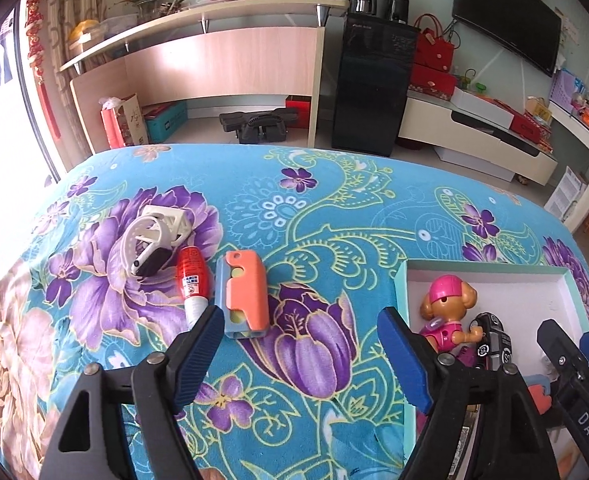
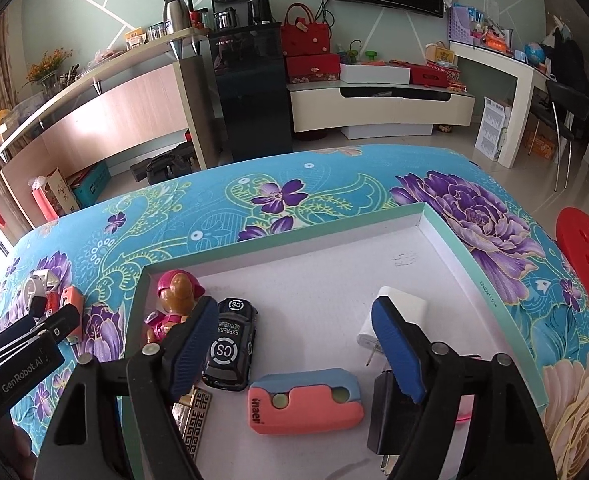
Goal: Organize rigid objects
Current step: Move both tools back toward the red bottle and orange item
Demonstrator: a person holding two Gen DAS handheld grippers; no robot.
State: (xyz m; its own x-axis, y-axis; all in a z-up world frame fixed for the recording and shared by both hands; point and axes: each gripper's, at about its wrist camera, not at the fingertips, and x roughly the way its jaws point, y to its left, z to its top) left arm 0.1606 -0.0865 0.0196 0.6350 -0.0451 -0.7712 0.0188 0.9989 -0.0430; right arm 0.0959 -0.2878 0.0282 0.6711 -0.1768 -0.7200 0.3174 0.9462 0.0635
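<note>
Step in hand: looks like mid-sort to me, loose bits going from the flowery tablecloth (image 1: 294,200) into the shallow white box (image 2: 434,216).

Left gripper (image 1: 298,344): jaws spread wide, nothing in them, hanging low over the cloth just this side of the leftover pile.

Right gripper (image 2: 294,344): also wide apart and empty, sitting over the box contents.

Still outside the box: orange-and-blue case (image 1: 244,292), red tube with a white tip (image 1: 192,280) touching its left side, and a white watch on a stand (image 1: 150,240) behind the tube. All three are bunched together.

Already in the box: pink pup figure (image 2: 174,304) in the near-left corner, black toy car (image 2: 230,344) right beside it, a second orange-and-blue case (image 2: 306,404), a white plug adapter (image 2: 398,312), a black charger (image 2: 390,412) and a gold patterned piece (image 2: 194,420) at the front edge.

Next move, my guess: left gripper goes for the orange case since it's nearest and dead ahead.

What that needs: line the jaws across its narrow width without nudging the tube leaning against it.

Drop spot: plenty of bare white floor toward the far right of the box.
</note>
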